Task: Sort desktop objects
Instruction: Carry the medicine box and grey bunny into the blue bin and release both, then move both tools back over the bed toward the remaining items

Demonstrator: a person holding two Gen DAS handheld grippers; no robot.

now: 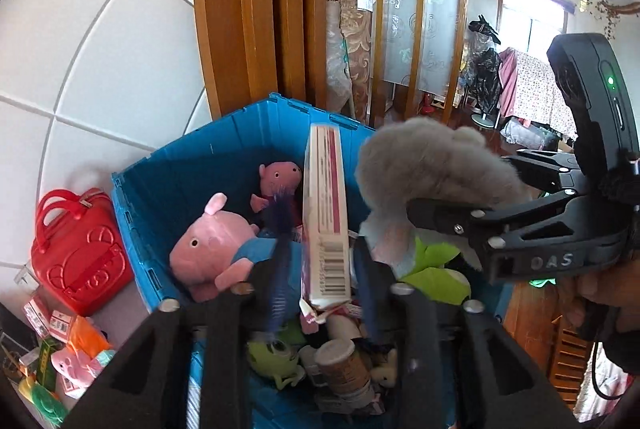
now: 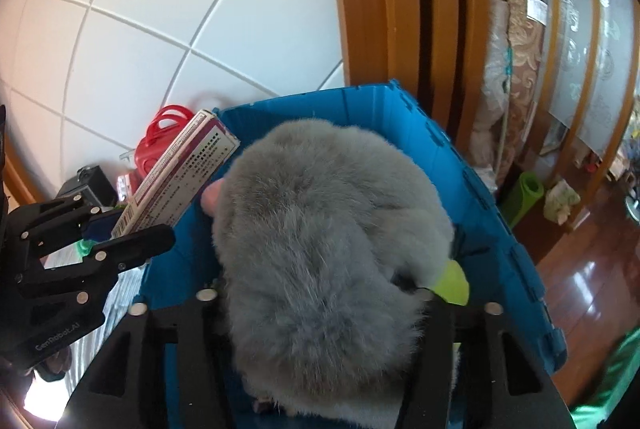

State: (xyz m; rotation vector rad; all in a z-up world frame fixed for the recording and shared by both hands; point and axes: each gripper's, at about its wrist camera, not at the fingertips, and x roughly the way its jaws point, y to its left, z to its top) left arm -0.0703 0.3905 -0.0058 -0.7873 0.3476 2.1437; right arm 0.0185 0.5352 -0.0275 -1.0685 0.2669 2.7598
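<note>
My left gripper (image 1: 320,293) is shut on a white and pink box (image 1: 325,221), held upright above the blue bin (image 1: 192,165); the box also shows in the right wrist view (image 2: 180,177). My right gripper (image 2: 320,309) is shut on a grey plush toy (image 2: 320,237) with green parts, held over the bin (image 2: 472,181). In the left wrist view the right gripper (image 1: 416,217) and grey plush (image 1: 432,161) are at the right. Inside the bin lie pink pig plush toys (image 1: 216,245), a green plush (image 1: 276,357) and a small bottle (image 1: 344,365).
A red toy bag (image 1: 76,249) stands left of the bin against the white tiled wall. Small packets and toys (image 1: 60,349) lie at the lower left. Wooden door frames (image 1: 248,9) and a rolled rug (image 1: 352,29) stand behind the bin.
</note>
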